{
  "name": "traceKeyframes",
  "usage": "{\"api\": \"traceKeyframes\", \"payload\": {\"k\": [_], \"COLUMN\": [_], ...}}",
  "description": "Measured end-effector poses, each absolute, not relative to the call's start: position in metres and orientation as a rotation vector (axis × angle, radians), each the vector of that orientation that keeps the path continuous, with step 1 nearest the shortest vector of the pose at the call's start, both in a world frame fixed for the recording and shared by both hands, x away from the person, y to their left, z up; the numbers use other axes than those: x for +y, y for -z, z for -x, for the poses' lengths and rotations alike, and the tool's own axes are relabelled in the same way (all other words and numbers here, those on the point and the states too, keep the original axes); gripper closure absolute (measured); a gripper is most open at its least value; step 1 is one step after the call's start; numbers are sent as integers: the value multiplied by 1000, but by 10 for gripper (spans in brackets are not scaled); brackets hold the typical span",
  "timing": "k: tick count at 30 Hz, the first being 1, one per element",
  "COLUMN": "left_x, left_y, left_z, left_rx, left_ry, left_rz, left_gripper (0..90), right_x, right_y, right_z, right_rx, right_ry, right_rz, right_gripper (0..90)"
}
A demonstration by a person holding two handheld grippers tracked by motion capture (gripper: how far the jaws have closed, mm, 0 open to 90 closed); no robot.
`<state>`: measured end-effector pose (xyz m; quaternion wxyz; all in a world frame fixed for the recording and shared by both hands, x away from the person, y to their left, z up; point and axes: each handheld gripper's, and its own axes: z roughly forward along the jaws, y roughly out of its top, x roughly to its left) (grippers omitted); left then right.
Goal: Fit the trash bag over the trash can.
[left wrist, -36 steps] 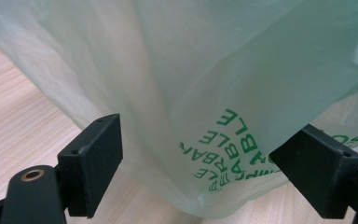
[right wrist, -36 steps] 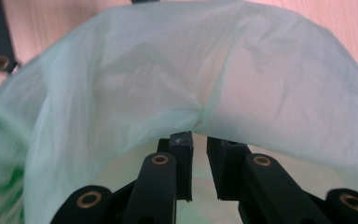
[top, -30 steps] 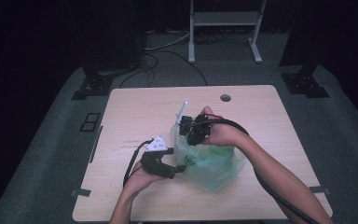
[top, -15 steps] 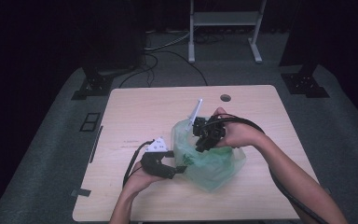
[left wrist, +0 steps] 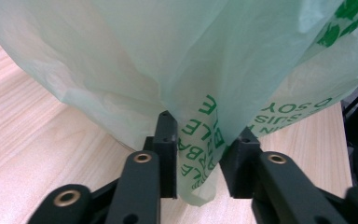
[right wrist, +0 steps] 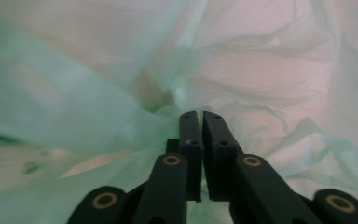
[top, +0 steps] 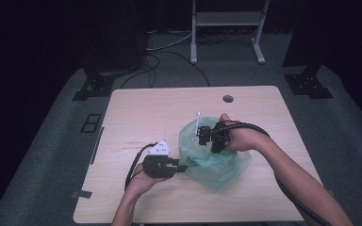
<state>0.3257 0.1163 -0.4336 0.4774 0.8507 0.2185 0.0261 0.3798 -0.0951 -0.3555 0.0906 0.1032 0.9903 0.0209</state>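
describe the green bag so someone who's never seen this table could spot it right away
On the light wooden table, look right of centre, toward the near edge, between the person's two hands. The bag is a crumpled, see-through pale green plastic sack with dark green lettering, the one soft thing there, flanked by the hard black left gripper and right gripper.

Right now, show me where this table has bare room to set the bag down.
The table is bare across its far strip up to the round hole, and down its left side beside the left gripper. It is crowded at centre-right, where the green bag sits between that gripper and the right gripper.
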Motion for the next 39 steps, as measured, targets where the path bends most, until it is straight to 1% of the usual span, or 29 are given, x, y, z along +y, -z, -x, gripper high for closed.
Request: {"api": "traceKeyframes", "payload": {"k": [1, 4, 11, 15, 17, 21, 32, 36, 39], "left_x": [117, 117, 118, 119, 118, 118, 117, 118, 119], "left_y": [434, 434, 434, 434, 433, 433, 433, 431, 430], "left_z": [-326, -326, -326, -327, -327, -327, -327, -327, -327], "left_rx": [531, 530, 530, 535, 544, 547, 557, 561, 562], "left_ry": [-67, -63, -61, -64, -67, -69, -76, -80, -79], "left_rz": [-2076, -2080, -2079, -2073, -2070, -2070, -2062, -2053, -2051], "left_gripper": [742, 765, 772, 710, 659, 591, 510, 468, 418], "right_x": [-95, -96, -99, -102, -103, -98, -65, -66, -79], "right_y": [357, 360, 361, 356, 347, 337, 336, 335, 331], "right_z": [-381, -385, -399, -398, -393, -383, -357, -353, -356], "right_rx": [2935, 2907, 2776, 2797, 2848, 2916, 3011, 3004, 2969], "right_ry": [-49, -30, -61, -122, -203, -324, -451, -457, -480], "right_rz": [-308, -331, -424, -434, -418, -383, -242, -228, -259], "right_gripper": [885, 890, 891, 857, 808, 784, 764, 730, 682]}}
